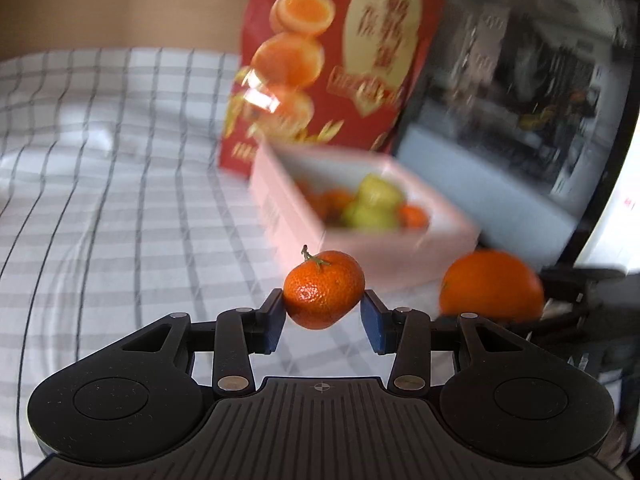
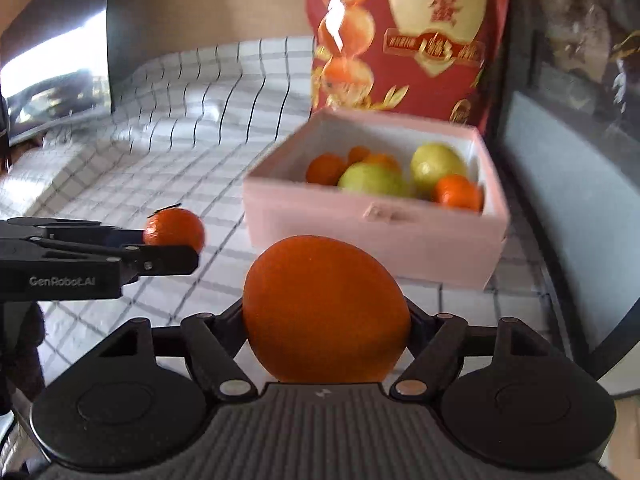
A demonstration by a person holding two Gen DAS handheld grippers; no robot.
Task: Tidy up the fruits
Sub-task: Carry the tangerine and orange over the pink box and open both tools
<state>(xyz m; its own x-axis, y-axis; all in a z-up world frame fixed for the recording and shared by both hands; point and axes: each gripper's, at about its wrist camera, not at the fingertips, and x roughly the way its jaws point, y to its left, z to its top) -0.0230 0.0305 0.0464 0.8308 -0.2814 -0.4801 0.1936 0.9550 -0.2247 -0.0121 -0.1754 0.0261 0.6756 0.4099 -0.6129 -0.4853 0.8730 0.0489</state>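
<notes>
My left gripper [image 1: 323,307] is shut on a small mandarin [image 1: 323,288] with a green stem and holds it above the checked cloth. It also shows in the right wrist view [image 2: 176,232], at the left. My right gripper [image 2: 326,312] is shut on a large orange [image 2: 326,308], seen in the left wrist view [image 1: 492,286] at the right. Ahead stands a white box [image 2: 372,220] holding several small oranges [image 2: 458,192] and two yellow-green fruits [image 2: 374,180]. The box also shows in the left wrist view [image 1: 360,248], just beyond the mandarin.
A tall red package [image 2: 408,36] printed with egg halves stands behind the box. A dark glass-fronted appliance [image 1: 520,100] is to the right. The table carries a white cloth with a grey grid [image 1: 100,180], rumpled at the far left.
</notes>
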